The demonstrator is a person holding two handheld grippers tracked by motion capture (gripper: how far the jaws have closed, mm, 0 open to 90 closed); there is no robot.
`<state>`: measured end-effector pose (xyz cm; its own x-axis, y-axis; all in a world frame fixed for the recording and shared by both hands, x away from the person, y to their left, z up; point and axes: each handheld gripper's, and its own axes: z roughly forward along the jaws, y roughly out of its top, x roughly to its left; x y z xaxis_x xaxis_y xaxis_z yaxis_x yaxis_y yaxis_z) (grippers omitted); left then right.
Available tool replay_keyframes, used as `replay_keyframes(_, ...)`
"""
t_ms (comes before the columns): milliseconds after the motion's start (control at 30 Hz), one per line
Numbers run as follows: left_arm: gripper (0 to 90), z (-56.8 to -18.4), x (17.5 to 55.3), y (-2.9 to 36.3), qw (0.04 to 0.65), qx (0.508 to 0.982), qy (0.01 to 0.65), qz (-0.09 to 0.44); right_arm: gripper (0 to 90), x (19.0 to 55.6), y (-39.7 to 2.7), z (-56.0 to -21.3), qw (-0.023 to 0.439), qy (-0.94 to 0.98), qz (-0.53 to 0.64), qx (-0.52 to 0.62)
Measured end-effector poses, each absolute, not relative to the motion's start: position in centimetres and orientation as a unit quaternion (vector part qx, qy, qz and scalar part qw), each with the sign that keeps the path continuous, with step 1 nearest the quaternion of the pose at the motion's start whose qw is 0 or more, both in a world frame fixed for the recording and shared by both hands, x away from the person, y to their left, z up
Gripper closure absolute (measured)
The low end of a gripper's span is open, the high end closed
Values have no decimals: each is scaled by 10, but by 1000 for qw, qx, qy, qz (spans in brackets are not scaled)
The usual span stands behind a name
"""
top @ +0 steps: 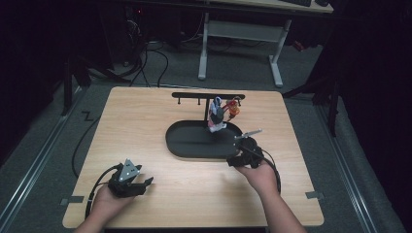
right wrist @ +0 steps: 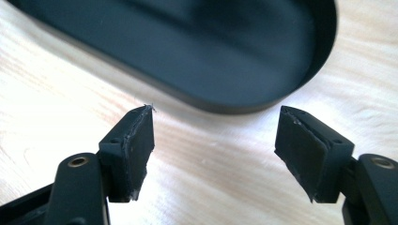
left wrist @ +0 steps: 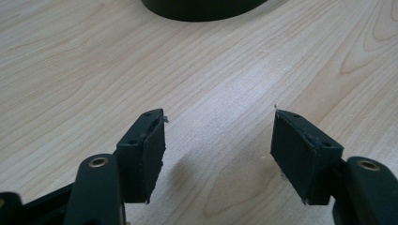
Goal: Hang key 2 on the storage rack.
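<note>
Right gripper sits at the near right rim of the black oval tray, on the light wooden table. Right gripper view: jaws spread wide, nothing between them, bare wood under the gap, tray rim just beyond the pads. It also shows the tray floor at this end bare.

High view adds what neither gripper view has: a black T-shaped stand rising from the tray's far side, with small keychain-like trinkets in white, pink and dark hanging off its bar, plus an orange-red one just to the right. Too small to tell exactly what they are.

Left gripper is at the near left of the table, well apart from the tray. Left gripper view: jaws wide, empty, wood grain below, tray edge at top.
</note>
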<state>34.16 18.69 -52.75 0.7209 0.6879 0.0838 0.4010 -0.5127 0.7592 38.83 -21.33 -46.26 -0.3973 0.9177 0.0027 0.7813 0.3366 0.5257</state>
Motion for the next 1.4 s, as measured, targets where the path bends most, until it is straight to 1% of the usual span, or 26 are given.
replay_keyframes(33, 359, -528, 341, 186, 375, 849, 320, 191, 268, 379, -214, -470, 160, 801, 243, 524)
replay_keyframes(100, 359, -528, 340, 185, 375, 850, 317, 189, 260, 375, -214, -473, 165, 800, 249, 521)
replay_keyframes(133, 359, -528, 340, 184, 375, 851, 317, 189, 253, 369, -214, -478, 177, 800, 255, 514)
replay_keyframes(200, 359, -528, 339, 184, 375, 852, 314, 187, 250, 360, -214, -485, 183, 797, 268, 510)
replay_keyframes(333, 360, -527, 338, 183, 380, 851, 313, 182, 213, 349, -215, -497, 187, 785, 293, 512)
replay_keyframes(500, 360, -526, 336, 181, 385, 851, 311, 176, 167, 334, -214, -510, 212, 779, 310, 503)
replay_keyframes(533, 360, -526, 336, 181, 384, 852, 310, 175, 161, 326, -214, -514, 222, 776, 318, 497)
replay_keyframes(633, 360, -527, 334, 178, 388, 852, 309, 171, 159, 316, -216, -519, 230, 765, 338, 497)
replay_keyframes(667, 360, -527, 334, 178, 388, 852, 308, 170, 158, 308, -220, -525, 214, 751, 358, 512)
replay_keyframes(700, 360, -527, 333, 177, 389, 851, 308, 169, 158, 308, -220, -525, 214, 751, 358, 512)
replay_keyframes(733, 360, -527, 333, 175, 389, 852, 308, 169, 155, 305, -221, -526, 194, 751, 360, 518)
replay_keyframes(767, 360, -528, 332, 174, 388, 853, 305, 169, 155, 305, -221, -526, 194, 751, 360, 518)
replay_keyframes(800, 359, -528, 331, 173, 388, 854, 303, 170, 156, 303, -222, -526, 209, 753, 355, 513)
replay_keyframes(833, 359, -528, 330, 172, 387, 855, 301, 170, 156, 302, -224, -526, 211, 750, 357, 515)
replay_keyframes(900, 359, -528, 330, 171, 387, 855, 300, 170, 155, 303, -225, -525, 204, 744, 367, 519)
replay_keyframes(1000, 358, -529, 329, 170, 385, 857, 297, 170, 155, 305, -224, -524, 215, 746, 367, 512)
replay_keyframes(1400, 358, -525, 330, 175, 390, 855, 294, 176, 156, 306, -224, -527, 210, 741, 362, 526)
